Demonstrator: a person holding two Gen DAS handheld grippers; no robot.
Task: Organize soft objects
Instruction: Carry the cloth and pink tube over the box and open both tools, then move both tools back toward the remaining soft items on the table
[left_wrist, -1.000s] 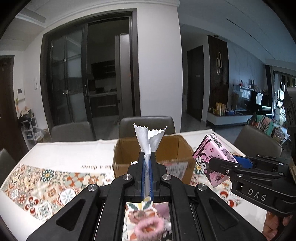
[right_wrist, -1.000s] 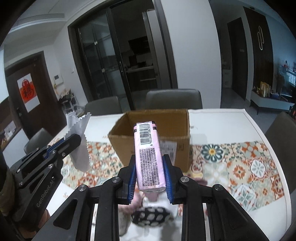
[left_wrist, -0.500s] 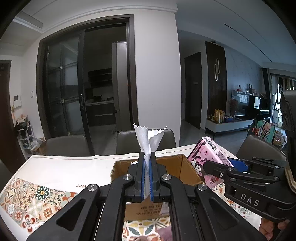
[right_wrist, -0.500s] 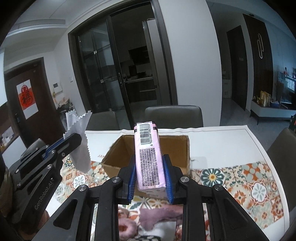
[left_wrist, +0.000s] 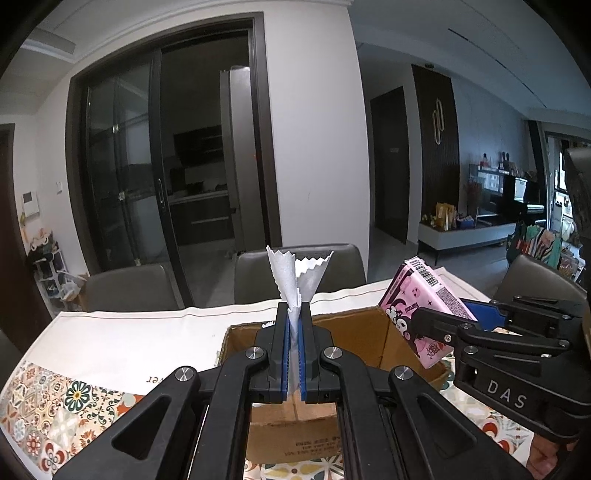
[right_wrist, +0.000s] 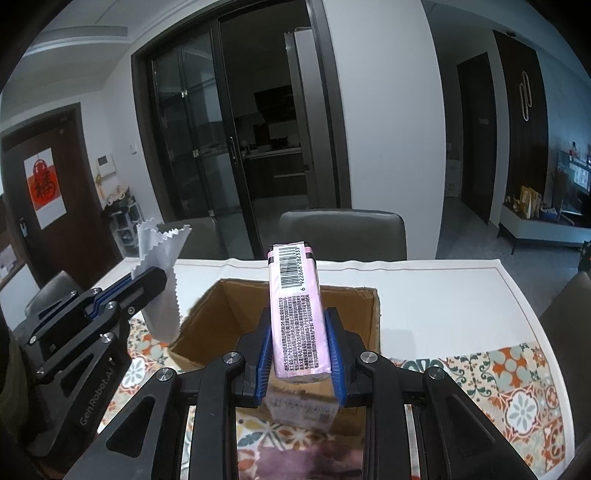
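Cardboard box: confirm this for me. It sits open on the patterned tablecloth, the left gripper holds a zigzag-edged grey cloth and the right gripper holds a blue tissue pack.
One detail is wrong: the tissue pack in the right gripper is pink, not blue, as the right wrist view shows. The cardboard box does sit open on the patterned tablecloth, and the left gripper holds the zigzag-edged grey cloth.

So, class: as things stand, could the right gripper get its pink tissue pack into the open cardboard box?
Probably yes. The right gripper holds the pink tissue pack just before the cardboard box, whose top is open, and nothing blocks it.
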